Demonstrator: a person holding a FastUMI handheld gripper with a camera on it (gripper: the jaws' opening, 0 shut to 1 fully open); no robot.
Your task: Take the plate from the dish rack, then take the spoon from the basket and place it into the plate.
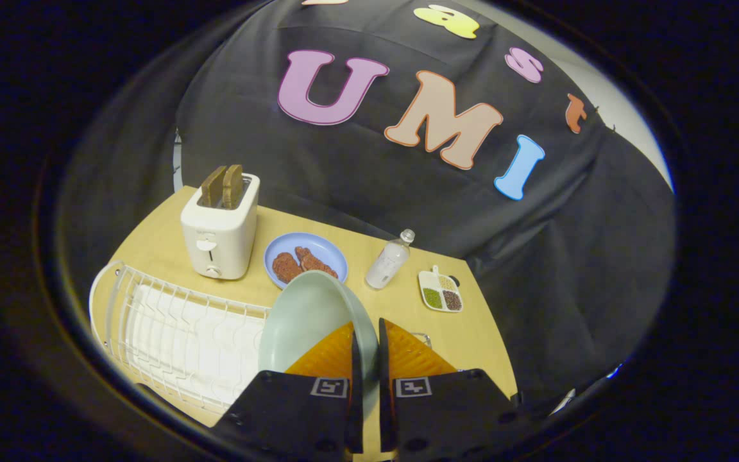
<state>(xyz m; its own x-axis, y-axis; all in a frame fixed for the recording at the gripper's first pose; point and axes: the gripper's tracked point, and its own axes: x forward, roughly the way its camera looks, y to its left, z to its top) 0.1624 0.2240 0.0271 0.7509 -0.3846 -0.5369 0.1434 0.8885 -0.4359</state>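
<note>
Nearly closed gripper [369,359], both fingers pinching the rim of a pale green round plate [302,321], one finger on each face. Plate upright on edge, tilted, rising just ahead of the fingertips, above the right end of a white wire dish rack [170,333]. Cannot tell whether its lower edge touches the rack.

Rack along the near left edge of the light wooden worktop [318,224], its wire slots otherwise bare over a white drip tray. Beyond the rack, near the far left corner, a white two-slot toaster [219,234] with two brown slices of toast [223,186] standing up. Just right of the toaster and right behind the held plate, a blue round plate [328,253] with brown pieces of food. Further right, a small clear plastic bottle [387,262], then a small white divided dish of seeds [440,290] near the right edge.

Bare worktop between bottle, divided dish and fingers; black cloth wall close behind the far edge.
</note>
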